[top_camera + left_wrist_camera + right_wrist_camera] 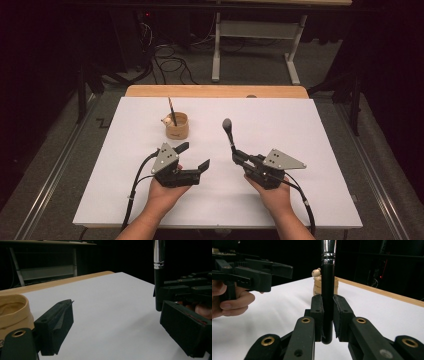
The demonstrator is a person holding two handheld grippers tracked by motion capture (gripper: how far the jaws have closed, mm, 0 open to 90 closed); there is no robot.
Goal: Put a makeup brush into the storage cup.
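A makeup brush [228, 132] with a black handle, silver ferrule and grey head stands nearly upright, and my right gripper [235, 155] is shut on the lower handle. In the right gripper view the pads [340, 312] press the brush handle [328, 277] from both sides. My left gripper [196, 155] hovers open with nothing between its jaws, just left of the brush. Its two jaws stand wide apart in the left gripper view [117, 310], with the brush handle [159, 285] to the right. A tan cup [177, 126] holding a thin stick [172, 111] and a small bear figure [168, 120] sits behind the left gripper.
A white sheet [280, 125] covers the table, whose wooden edge [215, 91] shows at the far side. Beyond it stand a grey table frame [255, 50] and floor cables [170, 60]. The cup [13, 310] lies close to the left jaw.
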